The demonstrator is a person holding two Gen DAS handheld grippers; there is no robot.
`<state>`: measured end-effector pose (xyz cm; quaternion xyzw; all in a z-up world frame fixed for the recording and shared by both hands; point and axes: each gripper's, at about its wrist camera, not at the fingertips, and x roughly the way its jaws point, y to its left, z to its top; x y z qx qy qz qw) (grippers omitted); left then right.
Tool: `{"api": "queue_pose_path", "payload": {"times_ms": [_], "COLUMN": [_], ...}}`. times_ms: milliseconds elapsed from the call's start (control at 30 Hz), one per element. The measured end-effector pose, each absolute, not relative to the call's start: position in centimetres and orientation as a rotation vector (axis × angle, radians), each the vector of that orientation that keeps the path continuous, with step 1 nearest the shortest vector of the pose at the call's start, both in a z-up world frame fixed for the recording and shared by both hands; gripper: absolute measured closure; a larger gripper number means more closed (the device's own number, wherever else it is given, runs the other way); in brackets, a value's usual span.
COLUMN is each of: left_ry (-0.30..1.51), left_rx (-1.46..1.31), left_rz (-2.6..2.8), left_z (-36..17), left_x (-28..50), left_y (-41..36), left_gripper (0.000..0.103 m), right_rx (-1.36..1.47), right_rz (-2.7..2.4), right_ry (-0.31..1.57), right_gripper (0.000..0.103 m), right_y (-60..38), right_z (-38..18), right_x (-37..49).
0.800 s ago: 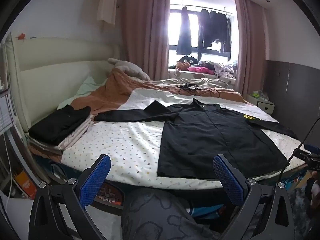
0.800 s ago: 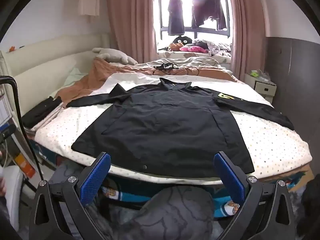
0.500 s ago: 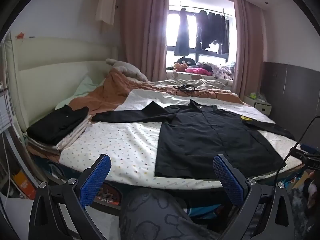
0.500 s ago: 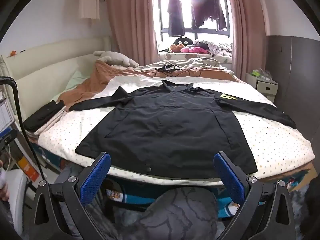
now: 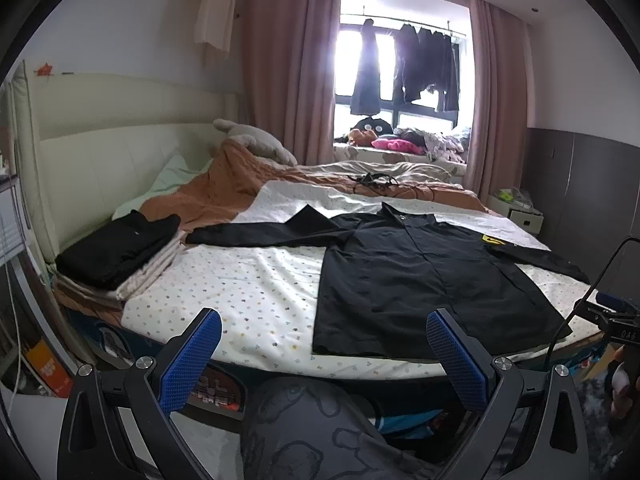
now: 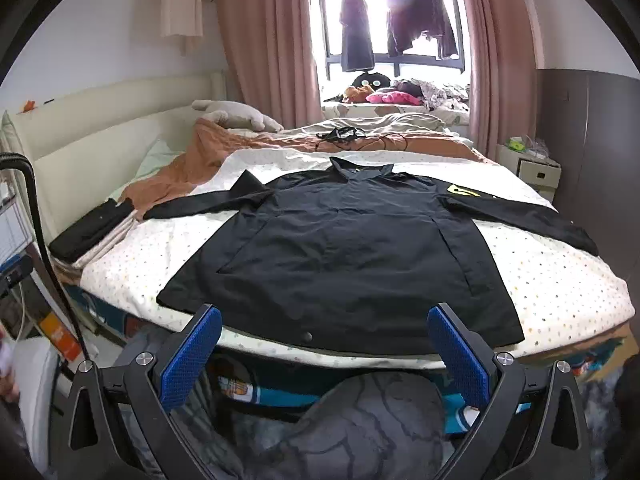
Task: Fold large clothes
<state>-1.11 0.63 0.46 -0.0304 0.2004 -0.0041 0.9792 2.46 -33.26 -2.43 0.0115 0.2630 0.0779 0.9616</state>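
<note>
A large black long-sleeved shirt (image 5: pixel 420 276) (image 6: pixel 344 248) lies flat on the dotted white sheet (image 5: pixel 248 288) (image 6: pixel 560 276) of the bed, collar toward the window and both sleeves spread out sideways. A yellow patch (image 6: pixel 460 191) marks its right shoulder. My left gripper (image 5: pixel 322 344) hovers open in front of the bed's near edge, left of the shirt's hem. My right gripper (image 6: pixel 322 344) also stands open, short of the hem's middle. Neither holds anything. A person's patterned trouser knee (image 5: pixel 320 428) (image 6: pixel 372 420) shows below each gripper.
A stack of folded clothes (image 5: pixel 116 248) (image 6: pixel 92 232) sits on the bed's left side. An orange blanket (image 5: pixel 232 188), a plush toy (image 5: pixel 256 140) and a tangle of black cable (image 6: pixel 344 134) lie farther back. A nightstand (image 6: pixel 538 170) stands at the right.
Both views have tilted up slightly and drawn back a little, so the bed sits lower and more of the window shows. The shirt has not moved and both grippers stay open.
</note>
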Motion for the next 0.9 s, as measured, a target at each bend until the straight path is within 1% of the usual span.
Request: {"api": "queue_pose_path", "payload": {"times_ms": [900], "left_ry": [0.394], "left_rx": [-0.076], "left_rz": [-0.022], "left_z": [0.57], "left_x": [-1.38], "left_y": [0.66], "left_gripper": [0.000], "right_rx": [0.003], "right_rz": [0.134], "right_ry": [0.498], "right_gripper": [0.000], "right_y": [-32.52], "right_z": [-1.94], "right_x": [2.23]}}
